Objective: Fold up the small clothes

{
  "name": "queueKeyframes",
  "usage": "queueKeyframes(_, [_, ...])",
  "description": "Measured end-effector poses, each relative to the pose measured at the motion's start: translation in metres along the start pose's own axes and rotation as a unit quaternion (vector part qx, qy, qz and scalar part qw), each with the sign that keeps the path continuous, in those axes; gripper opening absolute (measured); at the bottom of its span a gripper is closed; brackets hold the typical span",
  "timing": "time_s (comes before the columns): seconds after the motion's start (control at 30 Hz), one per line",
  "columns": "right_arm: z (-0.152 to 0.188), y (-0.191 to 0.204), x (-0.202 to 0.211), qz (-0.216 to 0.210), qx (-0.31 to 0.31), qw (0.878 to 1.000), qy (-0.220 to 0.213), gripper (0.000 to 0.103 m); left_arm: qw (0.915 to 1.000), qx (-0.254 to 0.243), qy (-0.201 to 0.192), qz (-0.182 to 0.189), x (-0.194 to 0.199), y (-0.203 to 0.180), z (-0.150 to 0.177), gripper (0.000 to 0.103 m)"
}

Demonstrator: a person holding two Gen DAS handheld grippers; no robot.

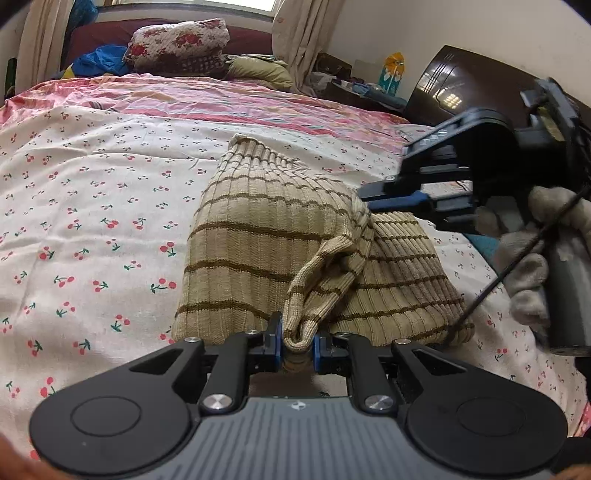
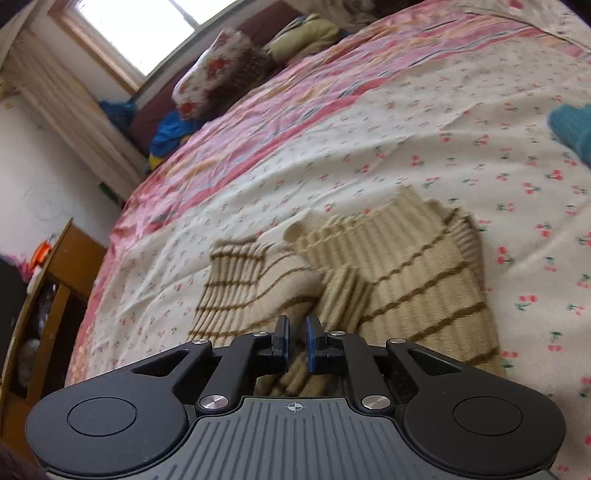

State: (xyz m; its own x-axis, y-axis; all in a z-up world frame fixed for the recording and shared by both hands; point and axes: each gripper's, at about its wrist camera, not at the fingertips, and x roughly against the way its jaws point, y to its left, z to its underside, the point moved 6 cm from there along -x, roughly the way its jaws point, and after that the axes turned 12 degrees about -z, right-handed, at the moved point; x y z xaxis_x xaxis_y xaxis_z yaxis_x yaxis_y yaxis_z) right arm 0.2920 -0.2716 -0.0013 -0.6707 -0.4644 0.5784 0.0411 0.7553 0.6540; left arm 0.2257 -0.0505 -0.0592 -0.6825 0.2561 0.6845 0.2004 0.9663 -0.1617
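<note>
While the left hand-held gripper (image 1: 297,341) clamps the sweater (image 1: 258,240), the right (image 2: 296,341) hovers slightly apart.

Soft daylight enters from the overexposed far window (image 2: 147,26). The right wrist view is motion-blurred; the left is sharp. Fisheye bending darkens corners, and glare marks the glossy dark wooden headboard (image 1: 450,88).

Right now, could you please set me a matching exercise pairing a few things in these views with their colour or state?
Things:
1. left tongs
2. right tongs
3. sweater
4. sheet

States:
A. cherry print
B. beige with brown stripes
C. pinching a knit fold
D. nothing between the pads

Pairs: 1-C, 2-D, 3-B, 4-A
</note>
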Motion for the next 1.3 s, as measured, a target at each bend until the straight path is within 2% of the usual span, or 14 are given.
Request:
queueKeyframes(0.03, [0.000, -0.003, 0.005, -0.002, -0.008, 1.000, -0.003, 0.017, 1.0000, -0.001, 0.000, 0.000, 0.000, -0.001, 0.000, 0.021])
queueKeyframes(0.13, [0.001, -0.012, 0.012, -0.003, -0.030, 1.000, -0.001, 0.041, 1.0000, -0.003, 0.000, 0.001, 0.000, -0.001, 0.001, 0.021])
queueKeyframes(0.17, [0.002, -0.013, 0.012, -0.004, -0.037, 0.999, -0.001, 0.042, 1.0000, -0.002, 0.000, 0.001, 0.000, -0.001, 0.001, 0.021])
queueKeyframes(0.43, [-0.005, 0.012, 0.000, -0.018, -0.003, 1.000, -0.021, 0.042, 1.0000, 0.005, 0.002, 0.005, -0.001, 0.001, 0.001, 0.021])
queueKeyframes(0.53, [-0.003, 0.013, -0.012, -0.011, 0.002, 1.000, -0.011, 0.042, 1.0000, 0.007, 0.003, 0.006, -0.002, 0.002, 0.002, 0.021])
queueKeyframes(0.6, [0.002, 0.010, -0.029, 0.005, 0.005, 1.000, 0.023, 0.041, 1.0000, 0.007, 0.003, 0.006, -0.003, 0.001, 0.002, 0.021])
queueKeyframes(0.63, [0.004, 0.006, -0.035, 0.016, -0.001, 0.999, 0.035, 0.037, 0.9999, 0.008, 0.003, 0.006, -0.003, 0.001, 0.001, 0.021])
queueKeyframes(0.7, [0.003, 0.006, -0.034, 0.004, -0.009, 0.999, 0.030, 0.011, 0.9999, 0.009, 0.002, 0.008, -0.001, 0.002, 0.001, 0.021])
queueKeyframes(0.77, [-0.001, 0.010, -0.016, -0.024, -0.005, 1.000, 0.009, 0.005, 0.9999, 0.010, 0.002, 0.012, 0.000, 0.003, 0.001, 0.021])
queueKeyframes(0.87, [0.000, 0.005, 0.011, -0.037, 0.002, 0.999, -0.018, 0.004, 0.9998, 0.009, 0.004, 0.015, -0.003, 0.004, 0.003, 0.021])
queueKeyframes(1.0, [0.012, -0.021, 0.001, -0.003, -0.024, 1.000, -0.002, 0.004, 0.9999, -0.003, 0.006, 0.009, -0.007, 0.000, 0.004, 0.021])
queueKeyframes(1.1, [0.013, -0.027, 0.000, -0.011, -0.056, 0.998, -0.008, 0.012, 0.9999, -0.007, 0.006, 0.008, -0.007, -0.001, 0.003, 0.021])
queueKeyframes(1.23, [0.013, -0.026, 0.003, 0.016, -0.036, 0.999, -0.006, 0.029, 0.9999, -0.008, 0.008, 0.008, -0.009, -0.002, 0.002, 0.021])
queueKeyframes(1.3, [0.015, -0.031, 0.002, 0.021, -0.041, 0.999, -0.004, 0.029, 0.9999, -0.009, 0.007, 0.008, -0.008, -0.003, 0.002, 0.021])
